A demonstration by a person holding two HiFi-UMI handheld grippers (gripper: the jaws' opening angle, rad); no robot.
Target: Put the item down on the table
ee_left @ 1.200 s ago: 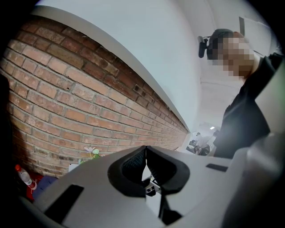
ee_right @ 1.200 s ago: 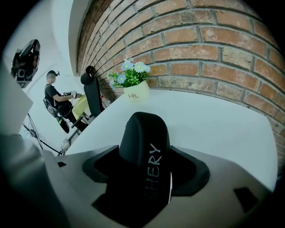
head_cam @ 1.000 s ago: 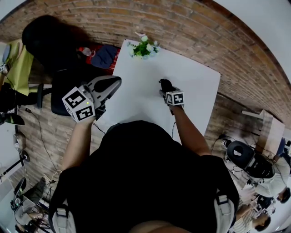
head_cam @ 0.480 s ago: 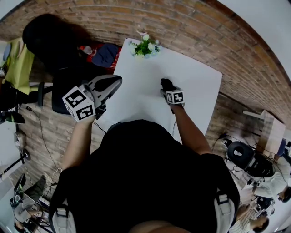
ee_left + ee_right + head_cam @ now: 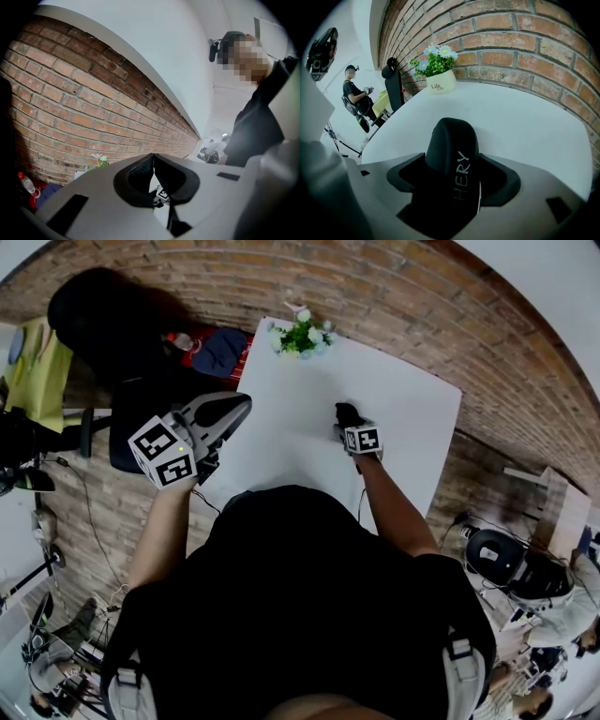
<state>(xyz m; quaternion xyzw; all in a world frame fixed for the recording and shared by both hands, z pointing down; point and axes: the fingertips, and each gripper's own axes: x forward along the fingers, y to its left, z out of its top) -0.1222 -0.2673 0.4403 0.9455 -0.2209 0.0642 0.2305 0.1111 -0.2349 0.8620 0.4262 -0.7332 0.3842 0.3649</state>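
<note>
A black rounded item [image 5: 452, 145] with pale lettering, like a computer mouse, sits between the jaws of my right gripper [image 5: 452, 176], which is shut on its sides. In the head view that gripper [image 5: 347, 420] points steeply down over the middle of the white table [image 5: 300, 395], with the black item [image 5: 345, 412] at its tip. Whether the item touches the tabletop I cannot tell. My left gripper [image 5: 242, 409] hangs at the table's left edge, shut with nothing in it; its dark pads meet at the tip [image 5: 153, 158].
A small white pot of flowers [image 5: 300, 337] [image 5: 439, 80] stands at the table's far corner against the brick wall [image 5: 520, 42]. A chair with dark and red things [image 5: 202, 352] is left of the table. People stand farther off [image 5: 356, 93].
Nothing has visibly changed apart from a slight shift of the head view; both grippers keep their places and the item stays gripped.
</note>
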